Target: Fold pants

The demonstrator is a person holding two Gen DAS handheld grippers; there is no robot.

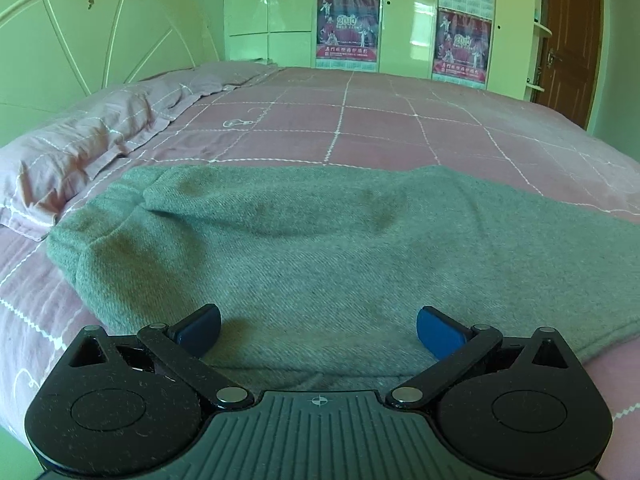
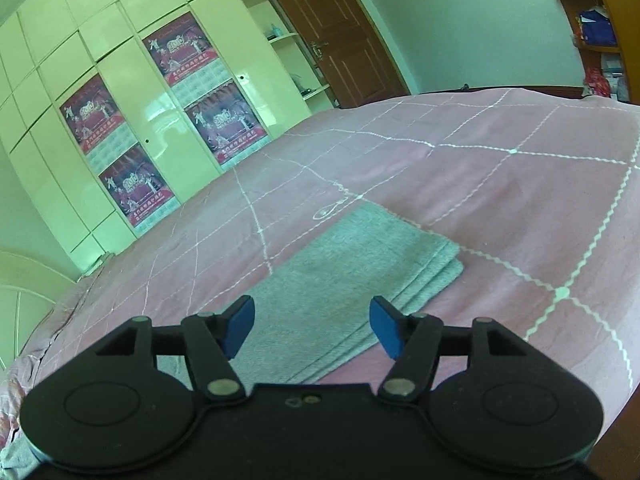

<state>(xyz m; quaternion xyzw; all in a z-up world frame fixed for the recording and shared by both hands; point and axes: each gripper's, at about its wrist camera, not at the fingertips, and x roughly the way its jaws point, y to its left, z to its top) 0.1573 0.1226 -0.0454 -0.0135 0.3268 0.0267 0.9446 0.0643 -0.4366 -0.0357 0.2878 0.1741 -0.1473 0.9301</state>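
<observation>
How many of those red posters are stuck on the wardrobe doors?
4, counted in the right wrist view: two on the left door, upper and lower; two on the right door, upper and lower. Others may be out of frame.

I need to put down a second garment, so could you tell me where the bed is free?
Free: the pink checked bedspread between the grey folded pants and the cream wardrobe. Crowded: the headboard side, where the pink crumpled pillow lies beside the pants.
</observation>
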